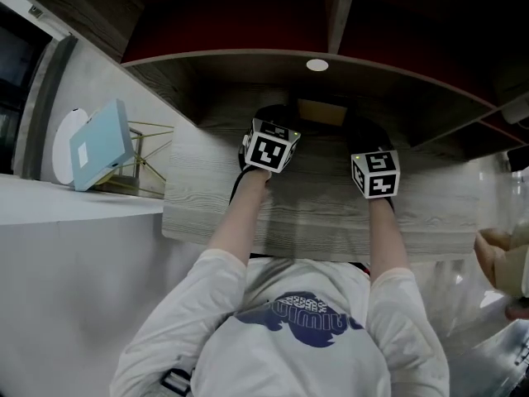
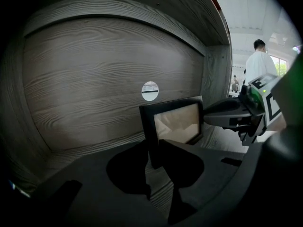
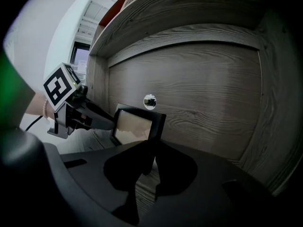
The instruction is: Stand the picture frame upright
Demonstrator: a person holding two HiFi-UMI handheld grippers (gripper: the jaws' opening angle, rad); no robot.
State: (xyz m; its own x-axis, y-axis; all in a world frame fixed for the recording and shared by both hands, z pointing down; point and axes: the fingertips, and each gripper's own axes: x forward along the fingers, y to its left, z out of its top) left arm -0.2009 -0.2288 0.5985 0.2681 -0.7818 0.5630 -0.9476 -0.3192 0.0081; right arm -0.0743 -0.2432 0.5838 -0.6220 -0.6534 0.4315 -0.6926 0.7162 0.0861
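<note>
Presently the picture frame (image 2: 176,126) stands upright on the table (image 1: 331,222), deep in a wooden alcove and near the rear panel (image 2: 85,79). Left gripper (image 2: 152,151): fingers closed on the frame's left edge. Right gripper (image 3: 149,159): fingers closed on the frame's right edge. A round white disc (image 2: 150,91) sits on the panel just above the frame.
</note>
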